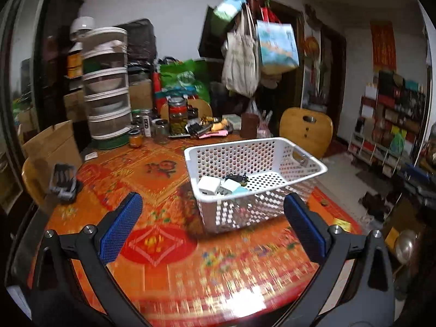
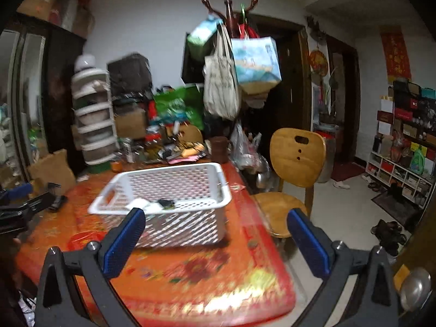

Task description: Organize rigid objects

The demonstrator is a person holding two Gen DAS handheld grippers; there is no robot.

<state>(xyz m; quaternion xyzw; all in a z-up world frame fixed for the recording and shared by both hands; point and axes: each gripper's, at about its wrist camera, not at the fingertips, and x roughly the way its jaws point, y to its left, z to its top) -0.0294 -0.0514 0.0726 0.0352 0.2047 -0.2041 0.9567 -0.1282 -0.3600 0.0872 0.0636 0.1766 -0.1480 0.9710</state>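
White perforated plastic forms the basket (image 1: 254,160) that is seen ahead of the left gripper (image 1: 212,207), standing on the orange and red patterned tablecloth (image 1: 152,174) beyond and between the blue-padded fingers (image 1: 121,227). Those fingers are spread wide, and nothing is held between them. Inside the basket, toward its near left corner, a white charger block (image 1: 208,184) is seen, with a second pale adapter (image 1: 230,184) just beside it and a small black gadget (image 1: 237,177) behind them; finer detail is lost to blur. Well off to the left of the left finger, a black ribbed device (image 1: 63,182) is left lying on the cloth near the table edge. Behind the basket, past the fingertips, a stacked tiered food cover (image 1: 107,84), a pickle jar (image 1: 178,115) and a cluttered tray (image 1: 201,130) are seen. In the right wrist view, the right gripper (image 2: 215,231) is likewise held with its jaws wide apart and empty. The same basket (image 2: 163,182) is seen just beyond its left finger (image 2: 122,245), while a wooden chair (image 2: 297,150) stands beyond the right finger, beside the table. The left gripper's dark frame (image 2: 16,207) is caught at the far left edge of that view.
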